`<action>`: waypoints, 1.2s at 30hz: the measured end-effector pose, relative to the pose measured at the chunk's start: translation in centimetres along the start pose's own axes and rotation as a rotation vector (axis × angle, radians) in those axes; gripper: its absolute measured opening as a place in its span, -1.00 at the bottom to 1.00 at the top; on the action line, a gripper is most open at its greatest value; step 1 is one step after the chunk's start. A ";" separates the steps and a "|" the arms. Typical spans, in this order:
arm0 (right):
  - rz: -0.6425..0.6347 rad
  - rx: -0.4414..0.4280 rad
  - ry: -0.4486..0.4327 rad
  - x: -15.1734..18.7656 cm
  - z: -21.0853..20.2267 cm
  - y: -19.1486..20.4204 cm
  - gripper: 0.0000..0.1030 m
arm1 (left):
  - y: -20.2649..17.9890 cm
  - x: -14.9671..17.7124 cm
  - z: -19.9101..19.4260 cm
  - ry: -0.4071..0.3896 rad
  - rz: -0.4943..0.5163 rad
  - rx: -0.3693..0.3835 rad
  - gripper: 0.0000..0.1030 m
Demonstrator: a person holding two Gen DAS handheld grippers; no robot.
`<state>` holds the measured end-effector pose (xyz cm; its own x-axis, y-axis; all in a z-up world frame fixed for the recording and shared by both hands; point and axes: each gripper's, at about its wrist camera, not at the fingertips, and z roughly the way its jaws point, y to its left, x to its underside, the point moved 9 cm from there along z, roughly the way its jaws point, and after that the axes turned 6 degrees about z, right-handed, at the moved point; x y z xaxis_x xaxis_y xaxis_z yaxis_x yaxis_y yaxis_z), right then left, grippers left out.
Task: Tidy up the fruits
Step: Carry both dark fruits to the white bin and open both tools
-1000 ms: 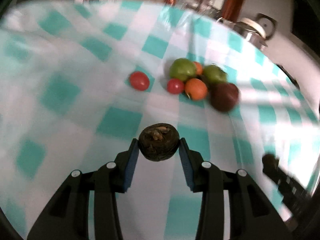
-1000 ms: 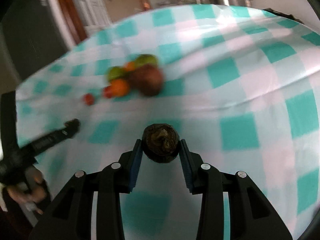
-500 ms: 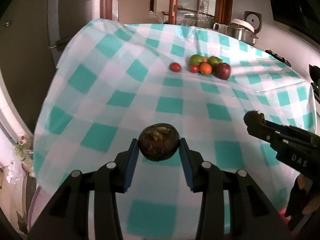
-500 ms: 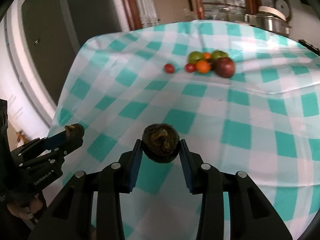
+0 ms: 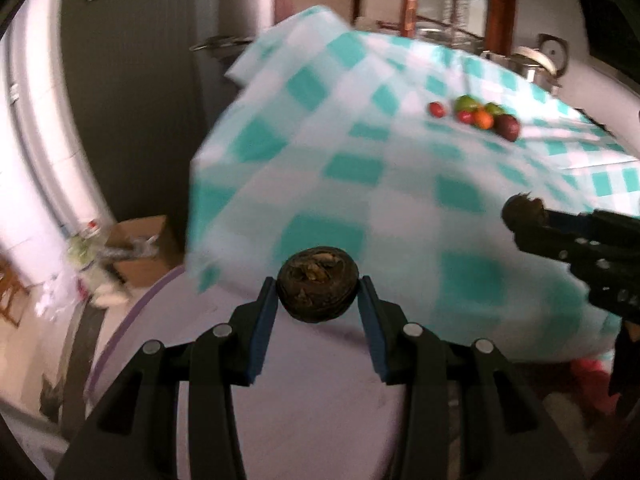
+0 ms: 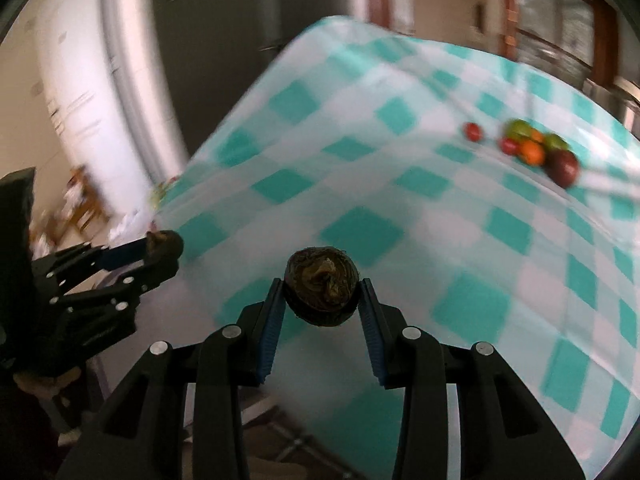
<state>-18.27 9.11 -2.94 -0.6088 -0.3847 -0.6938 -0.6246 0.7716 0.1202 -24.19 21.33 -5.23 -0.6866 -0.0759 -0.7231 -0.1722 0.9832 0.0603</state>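
Observation:
My left gripper [image 5: 319,294] is shut on a dark, shrivelled brown fruit [image 5: 318,285], held past the near corner of the teal-checked table [image 5: 348,168]. My right gripper [image 6: 322,296] is shut on a second rotten brown fruit [image 6: 320,290] over the table's near edge [image 6: 360,236]. Each gripper shows in the other's view, the right gripper [image 5: 524,216] at the right and the left gripper [image 6: 164,245] at the left. A pile of fresh fruit [image 5: 482,117] [image 6: 534,152], green, orange and dark red, lies far back on the cloth. One red tomato [image 5: 437,109] [image 6: 473,131] sits just left of it.
Below my left gripper is a pale round surface with a purple rim [image 5: 288,408]. A cardboard box [image 5: 140,240] and litter lie on the floor at the left. A dark cabinet [image 5: 140,80] stands behind the table corner. Metal pots [image 5: 532,60] stand at the far right.
Both grippers have drawn back from the fruit pile to the table's near left corner, each still holding its brown fruit. The pile now looks small and far off.

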 end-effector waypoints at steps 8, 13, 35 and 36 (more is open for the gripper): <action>-0.256 -0.122 0.114 3.5 3.4 9.3 -0.26 | 6.8 6.6 0.6 0.103 -0.096 -0.113 -0.19; -0.414 -0.139 0.261 7.1 7.7 13.2 -0.26 | 9.4 10.7 3.4 0.237 -0.144 -0.153 -0.19; -0.582 -0.031 0.685 16.7 20.1 16.2 -0.24 | 13.9 18.7 11.0 0.587 -0.223 -0.195 0.12; -0.580 -0.031 0.679 16.6 20.1 16.2 -0.22 | 13.8 18.7 11.0 0.588 -0.221 -0.196 0.25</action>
<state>-28.67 25.43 -26.72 -0.3456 -0.9347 -0.0826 -0.9312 0.3525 -0.0927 -31.64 35.32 -25.45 -0.8822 -0.4052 -0.2400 -0.4408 0.8899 0.1176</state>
